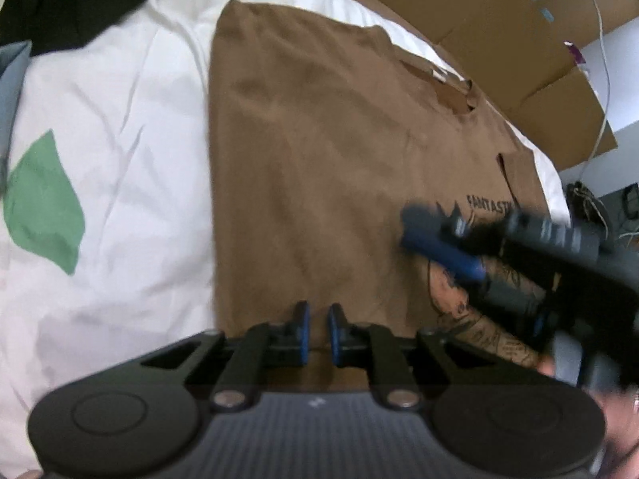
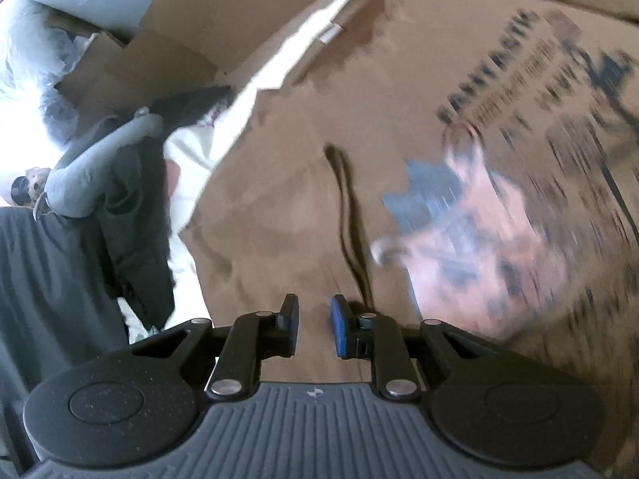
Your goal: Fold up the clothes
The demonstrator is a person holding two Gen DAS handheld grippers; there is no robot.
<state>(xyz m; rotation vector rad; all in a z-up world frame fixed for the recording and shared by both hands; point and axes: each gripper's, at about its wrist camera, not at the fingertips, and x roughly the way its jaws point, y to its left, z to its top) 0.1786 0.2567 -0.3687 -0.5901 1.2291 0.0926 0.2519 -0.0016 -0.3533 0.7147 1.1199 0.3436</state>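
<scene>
Brown tee [image 1: 339, 151] is flat on the white bedding [image 1: 120, 99], one side already folded in I think. My left gripper [image 1: 318, 329] is nearly shut with nothing in it; the right gripper [image 2: 314, 325] is slightly apart, also empty. Next I need to grab a hem.

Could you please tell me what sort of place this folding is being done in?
Probably a bedroom at home: the brown printed T-shirt lies on white bedding with a green leaf print, with flattened brown cardboard boxes just behind it.
</scene>
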